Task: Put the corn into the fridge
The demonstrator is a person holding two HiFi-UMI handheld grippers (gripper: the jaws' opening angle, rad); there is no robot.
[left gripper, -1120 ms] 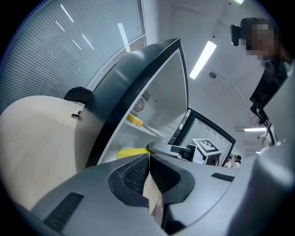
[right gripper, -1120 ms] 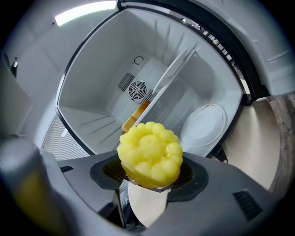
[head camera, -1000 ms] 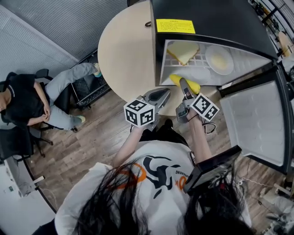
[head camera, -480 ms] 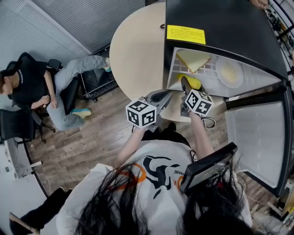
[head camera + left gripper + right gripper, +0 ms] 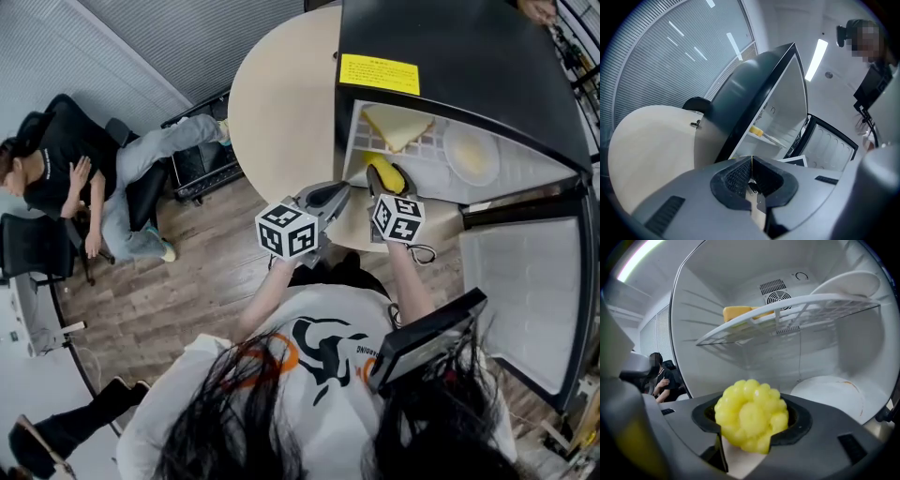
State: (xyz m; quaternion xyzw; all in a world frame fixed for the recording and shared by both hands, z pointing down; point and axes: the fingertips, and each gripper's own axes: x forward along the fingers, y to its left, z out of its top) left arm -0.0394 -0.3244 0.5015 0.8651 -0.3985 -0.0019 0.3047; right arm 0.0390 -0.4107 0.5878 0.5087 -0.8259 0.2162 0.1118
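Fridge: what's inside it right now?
A wire shelf carries a yellowish slice and a white plate; a second plate lies beneath. The right gripper holds corn below the shelf, covering the front of that space.

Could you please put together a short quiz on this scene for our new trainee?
1. True or false: the left gripper is shut and holds nothing.
2. What does the right gripper hold? A. a knobbly yellow corn cob; B. a red apple; C. a glass bottle.
3. Fill in: the black fridge has its white-lined door ___.
Key: 1 true; 2 A; 3 open.
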